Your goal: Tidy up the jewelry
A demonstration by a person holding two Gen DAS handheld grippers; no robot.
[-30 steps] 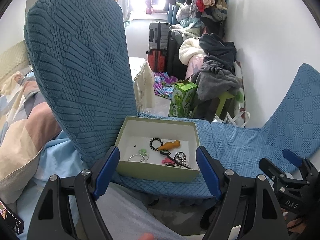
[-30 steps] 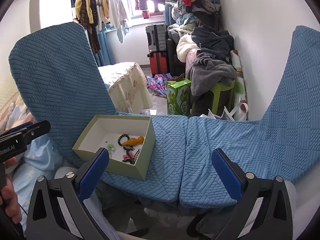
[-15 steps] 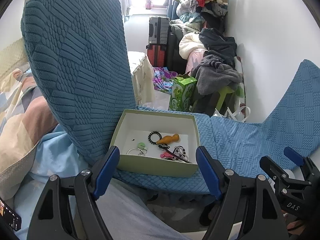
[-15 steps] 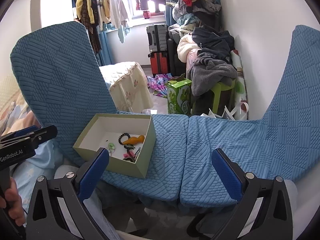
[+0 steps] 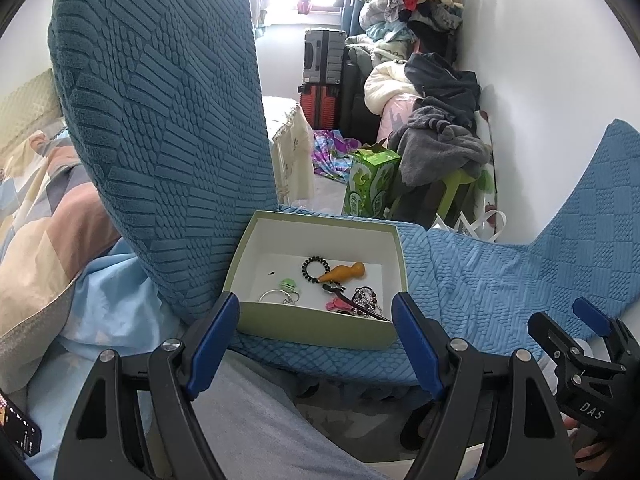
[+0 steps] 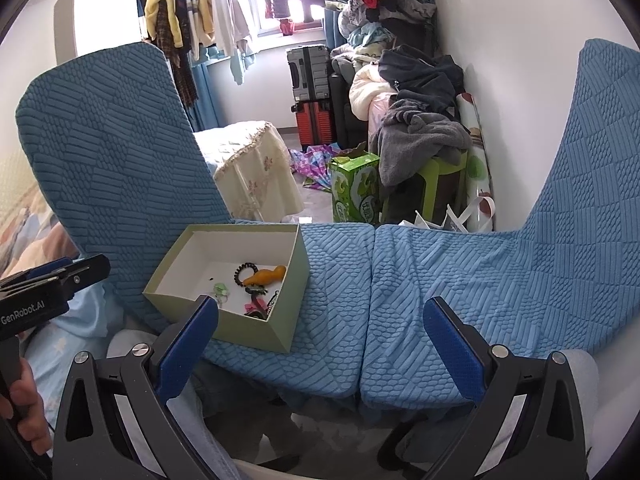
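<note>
A pale green open box [image 5: 312,326] [image 6: 256,332] sits on the left blue chair seat. Inside lie a black bead bracelet [image 5: 315,269] [image 6: 243,271], an orange gourd charm [image 5: 344,272] [image 6: 266,276], a green charm on a ring [image 5: 287,286] [image 6: 220,290], and a pink and dark tangle [image 5: 354,302] [image 6: 258,302]. My left gripper [image 5: 316,316] is open and empty, just in front of the box. My right gripper [image 6: 320,320] is open and empty, over the seats to the box's right.
Two blue-covered chairs face each other, seats [image 6: 440,280] joined, backs [image 5: 160,140] [image 6: 592,160] rising at left and right. Bedding [image 5: 40,240] lies at the left. A green carton [image 6: 354,192], suitcases [image 6: 310,92] and piled clothes [image 6: 416,120] stand beyond.
Both grippers have shifted slightly; the box sits a little nearer in the left wrist view. Both stay open and empty. The box contents have not moved.
</note>
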